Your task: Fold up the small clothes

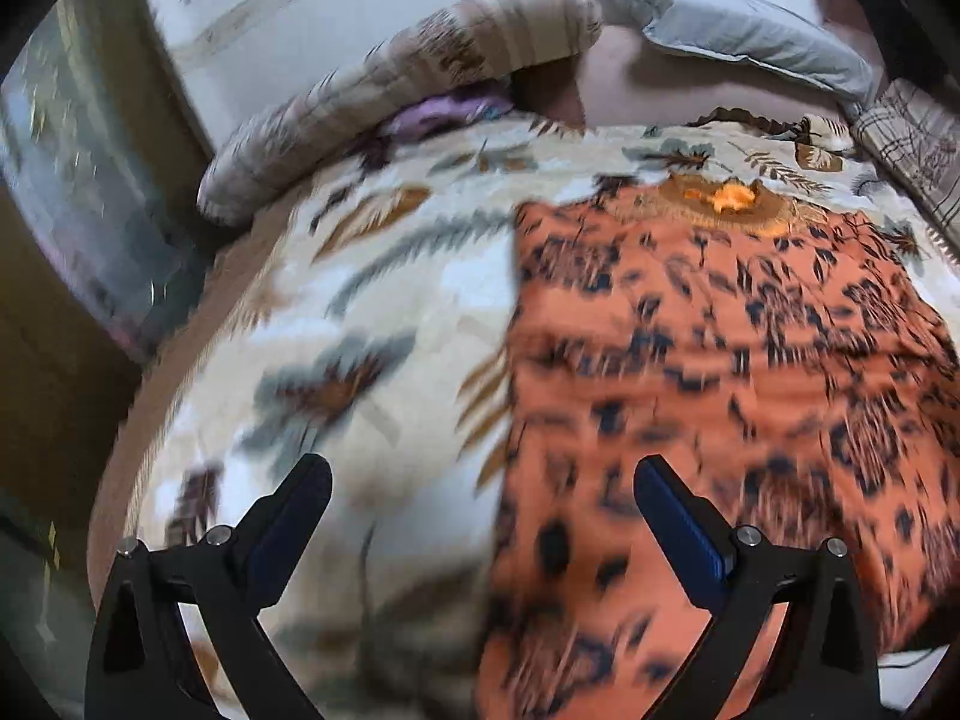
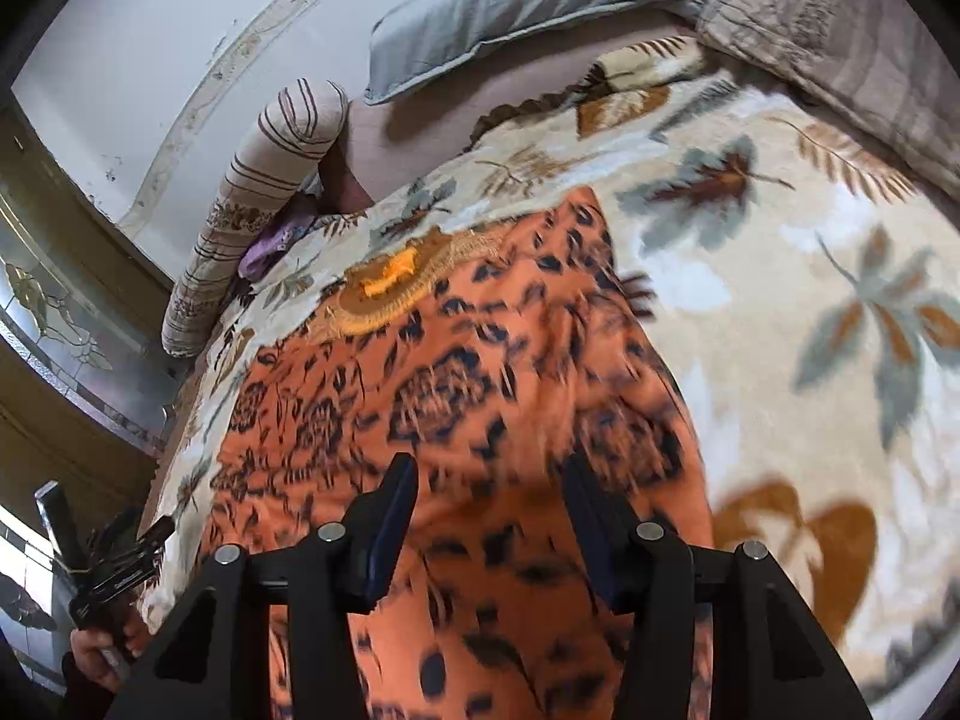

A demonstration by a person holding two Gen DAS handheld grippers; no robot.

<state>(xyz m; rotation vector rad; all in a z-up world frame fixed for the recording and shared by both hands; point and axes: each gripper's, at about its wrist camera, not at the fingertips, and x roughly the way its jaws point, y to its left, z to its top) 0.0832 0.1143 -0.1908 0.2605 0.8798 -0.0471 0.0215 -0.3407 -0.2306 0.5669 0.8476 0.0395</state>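
An orange garment with a dark leaf print (image 1: 720,372) lies flat on a cream leaf-patterned blanket (image 1: 384,300), neckline with gold embroidery (image 1: 729,204) at the far end. My left gripper (image 1: 480,474) is open and empty above the garment's left edge. In the right wrist view the garment (image 2: 456,384) fills the middle, and my right gripper (image 2: 489,480) is open and empty above its near part. The left gripper (image 2: 114,570) shows at the lower left of that view, held in a hand.
A striped bolster (image 1: 384,96) and a grey pillow (image 1: 738,30) lie at the head of the bed by the white wall. A checked cushion (image 1: 918,144) is at the far right. A purple cloth (image 1: 444,114) sits by the bolster. A glass-fronted cabinet (image 2: 66,324) stands left of the bed.
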